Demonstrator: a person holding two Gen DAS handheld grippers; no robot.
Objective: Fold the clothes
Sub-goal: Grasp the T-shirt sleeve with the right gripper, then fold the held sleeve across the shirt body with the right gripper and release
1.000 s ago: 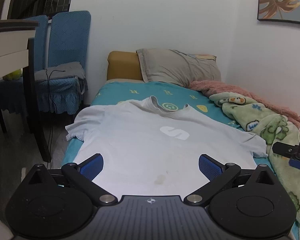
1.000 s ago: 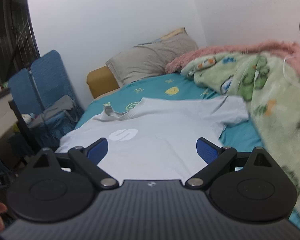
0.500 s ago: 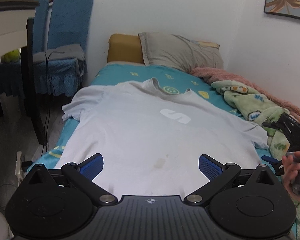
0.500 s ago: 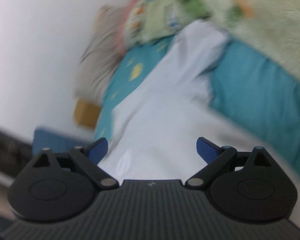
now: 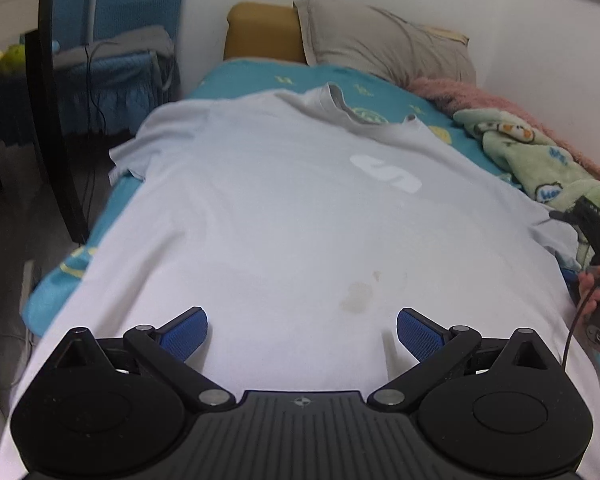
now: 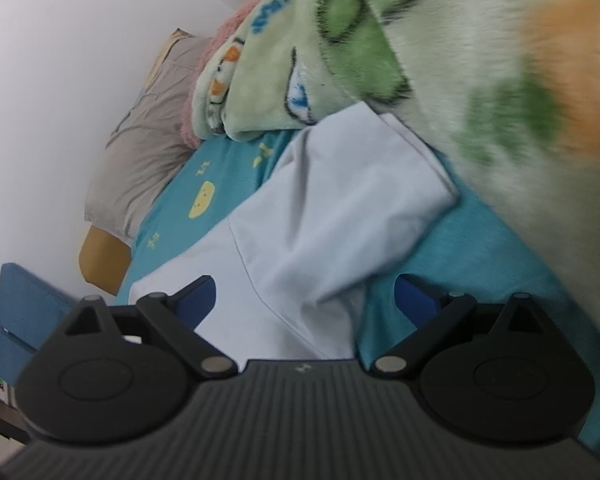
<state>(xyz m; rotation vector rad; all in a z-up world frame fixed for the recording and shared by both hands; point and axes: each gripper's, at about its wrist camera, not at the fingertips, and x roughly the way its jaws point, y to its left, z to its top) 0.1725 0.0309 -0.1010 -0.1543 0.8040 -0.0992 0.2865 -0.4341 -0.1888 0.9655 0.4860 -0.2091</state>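
Just swung the right hand-held gripper (image 6: 304,296) down over the t-shirt (image 5: 284,216) sleeve (image 6: 352,204) at 3 o'clock on the bed (image 6: 472,256), both wide open and empty, so probably sleeve fold next.

The shirt (image 5: 284,216) lay flat on the bed (image 5: 236,76), collar toward the pillow (image 5: 384,44) at the head. A blanket (image 5: 540,160) lay along its right, chairs (image 5: 112,40) stood left.

Grey pillow (image 5: 384,46) beside green cartoon blanket (image 6: 440,48).
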